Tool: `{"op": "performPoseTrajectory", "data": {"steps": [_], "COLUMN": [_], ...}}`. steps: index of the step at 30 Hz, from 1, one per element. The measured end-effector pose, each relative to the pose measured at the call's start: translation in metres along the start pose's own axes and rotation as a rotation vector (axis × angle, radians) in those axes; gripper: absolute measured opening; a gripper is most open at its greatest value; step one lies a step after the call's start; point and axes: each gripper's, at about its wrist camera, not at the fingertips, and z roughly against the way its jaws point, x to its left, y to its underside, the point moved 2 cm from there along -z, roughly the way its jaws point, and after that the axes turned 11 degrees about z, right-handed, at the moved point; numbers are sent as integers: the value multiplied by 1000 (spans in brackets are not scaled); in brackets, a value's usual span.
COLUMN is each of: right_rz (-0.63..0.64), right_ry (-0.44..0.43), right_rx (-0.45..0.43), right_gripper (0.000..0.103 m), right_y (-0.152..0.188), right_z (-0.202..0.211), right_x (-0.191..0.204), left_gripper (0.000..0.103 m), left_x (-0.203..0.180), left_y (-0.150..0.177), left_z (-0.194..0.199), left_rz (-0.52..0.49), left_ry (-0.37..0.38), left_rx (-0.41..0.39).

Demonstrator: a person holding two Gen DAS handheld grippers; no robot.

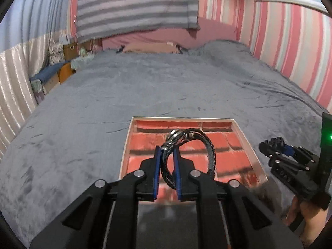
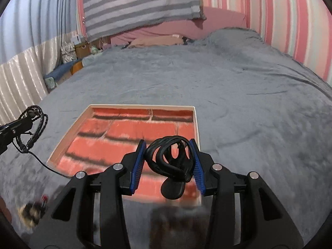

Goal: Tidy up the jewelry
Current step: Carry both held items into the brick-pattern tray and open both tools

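- Braided black leather, looped on itself, is what the left gripper [image 1: 167, 155] pinches: a braided cord bracelet [image 1: 187, 145] with a metal ring clasp, clamped between the blue pads [image 1: 157, 170] and held above the near half of the tray [image 1: 247, 137]; a thin loose cord trails from it down toward the bedspread [image 1: 145, 83] in the right wrist view.
- The right gripper [image 2: 168, 161] is closed on a tangle of smooth black bands [image 2: 170, 157], hanging over the tray's near right corner; its jaws sit fairly wide because the bundle is bulky.
- The tray, lined in a red brick print, lies on the grey plush bedspread and looks bare inside; my judgement is that both pieces have yet to be set down.
- Risks: the trailing cord may snag on the tray rim or drag on the bedspread as the bracelet is lowered; the springy bands may pop sideways on release and land outside the rim; two releases close together could tangle the pieces; the soft bed may let the tray tip if pressed.
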Motion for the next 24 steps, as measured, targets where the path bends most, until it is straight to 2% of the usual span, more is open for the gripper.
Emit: {"op": "performPoseTrajectory", "data": {"steps": [3, 7, 12, 15, 17, 22, 24], "right_rz": [-9, -42, -58, -43, -47, -3, 0], "right_ry": [-1, -6, -7, 4, -11, 20, 21], "right_rx": [52, 148, 243, 286, 318, 370, 382], "right_gripper": [42, 42, 42, 42, 42, 42, 42], "right_y": [-17, -31, -37, -40, -37, -35, -33], "right_z": [-44, -103, -148, -164, -173, -184, -188], "right_x": [-3, -11, -15, -15, -15, -9, -9], "left_gripper": [12, 12, 12, 12, 12, 12, 13], "left_x": [-6, -2, 10, 14, 14, 17, 15], "left_y": [-13, -22, -32, -34, -31, -27, -28], "left_z": [-45, -117, -177, -197, -209, -228, -233], "left_rz": [-25, -12, 27, 55, 47, 50, 44], "left_ry": [-25, -42, -69, -71, -84, -88, -95], "left_rx": [50, 167, 265, 303, 334, 397, 398]}}
